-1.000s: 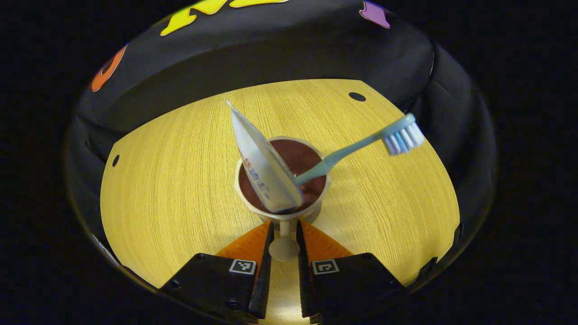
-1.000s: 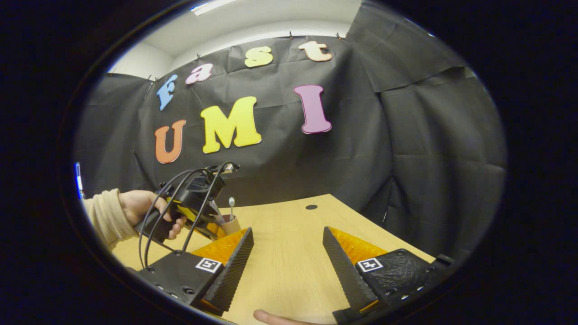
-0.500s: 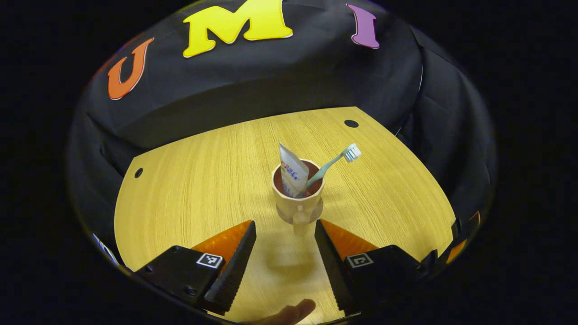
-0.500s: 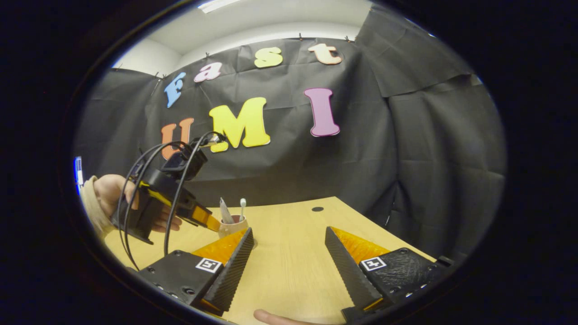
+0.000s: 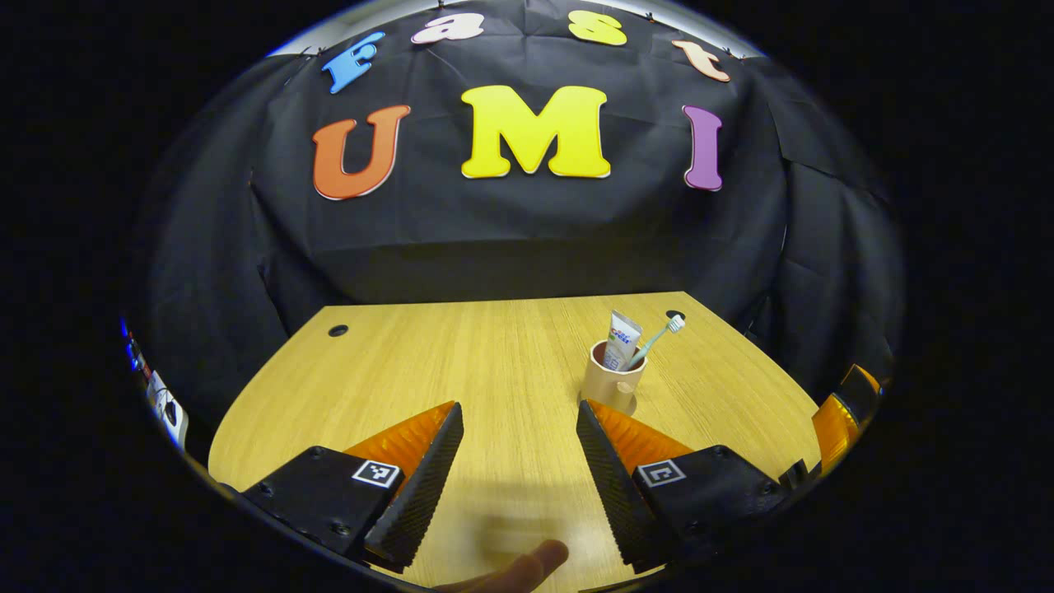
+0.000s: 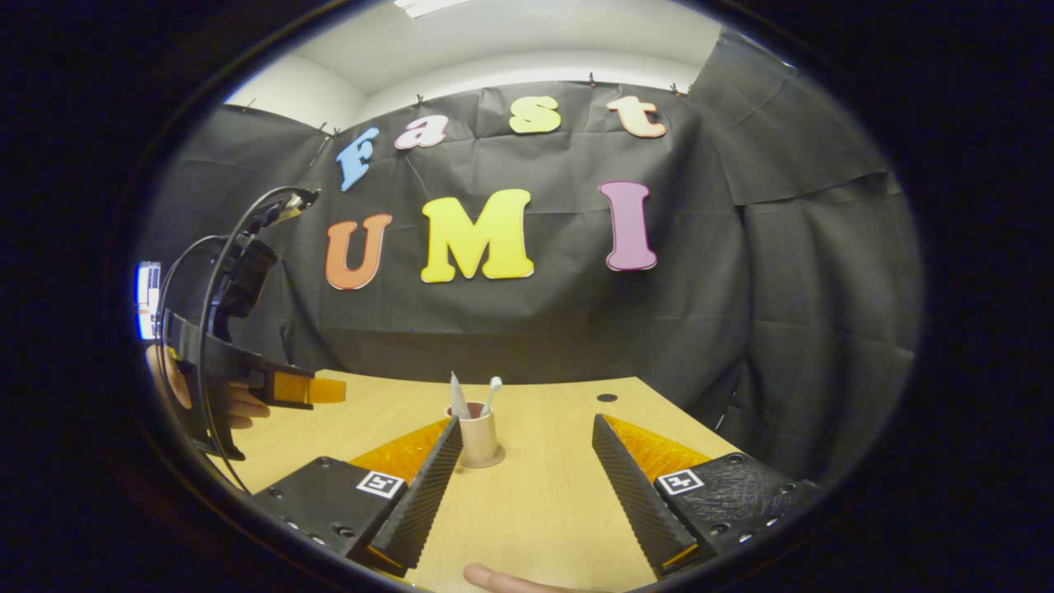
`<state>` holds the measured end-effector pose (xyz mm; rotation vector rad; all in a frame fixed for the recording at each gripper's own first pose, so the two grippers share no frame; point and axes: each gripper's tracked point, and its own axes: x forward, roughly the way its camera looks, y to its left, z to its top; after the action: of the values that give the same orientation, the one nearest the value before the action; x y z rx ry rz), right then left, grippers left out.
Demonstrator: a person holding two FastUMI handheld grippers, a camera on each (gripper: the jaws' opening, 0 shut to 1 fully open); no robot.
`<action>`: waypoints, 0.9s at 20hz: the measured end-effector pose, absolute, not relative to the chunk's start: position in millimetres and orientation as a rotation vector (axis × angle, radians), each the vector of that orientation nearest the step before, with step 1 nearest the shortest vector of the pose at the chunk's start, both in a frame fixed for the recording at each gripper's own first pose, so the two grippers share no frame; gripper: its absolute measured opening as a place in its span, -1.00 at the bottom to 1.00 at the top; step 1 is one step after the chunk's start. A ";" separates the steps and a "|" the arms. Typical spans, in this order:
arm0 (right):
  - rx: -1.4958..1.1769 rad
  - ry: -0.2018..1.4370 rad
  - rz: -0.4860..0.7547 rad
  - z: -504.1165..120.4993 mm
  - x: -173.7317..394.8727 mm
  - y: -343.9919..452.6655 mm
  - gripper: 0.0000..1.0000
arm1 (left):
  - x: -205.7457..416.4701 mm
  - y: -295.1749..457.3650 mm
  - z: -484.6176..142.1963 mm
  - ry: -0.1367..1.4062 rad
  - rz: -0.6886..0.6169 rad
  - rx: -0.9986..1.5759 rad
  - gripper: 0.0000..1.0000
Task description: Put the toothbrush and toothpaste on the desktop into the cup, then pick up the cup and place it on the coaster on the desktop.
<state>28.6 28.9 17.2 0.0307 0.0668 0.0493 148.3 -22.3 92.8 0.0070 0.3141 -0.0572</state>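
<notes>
Desk [image 5: 461,362] centre-right: cup [image 5: 611,380] on coaster [image 6: 481,462], holding toothbrush [image 5: 655,338] and toothpaste [image 5: 621,338]. Left gripper [image 5: 519,461] and right gripper [image 6: 523,473] both released, empty. Task looks complete.

Left gripper [image 5: 519,461] released the cup [image 5: 611,380] handle, jaws now spread, and drew back and up, well clear. Cup with toothpaste [image 5: 622,339] and toothbrush [image 5: 656,338] apparently rests on the coaster [image 6: 481,462].
</notes>
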 end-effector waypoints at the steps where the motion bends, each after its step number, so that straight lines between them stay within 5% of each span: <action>1: 0.027 0.065 0.052 23.2 27.8 32.8 0.91 | 139.5 -15.6 99.9 0.287 -0.043 -0.002 0.79; 11: -0.043 -0.017 0.055 85.5 1.9 56.4 0.96 | 58.8 22.0 168.3 0.005 0.033 0.009 0.95; 18: -0.101 -0.059 0.025 91.7 20.0 77.5 0.86 | 58.6 23.7 163.2 0.007 0.052 0.027 0.95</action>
<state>20.0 77.5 91.7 -0.1006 -0.0587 0.0248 58.6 23.7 163.2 0.0268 0.0071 0.0517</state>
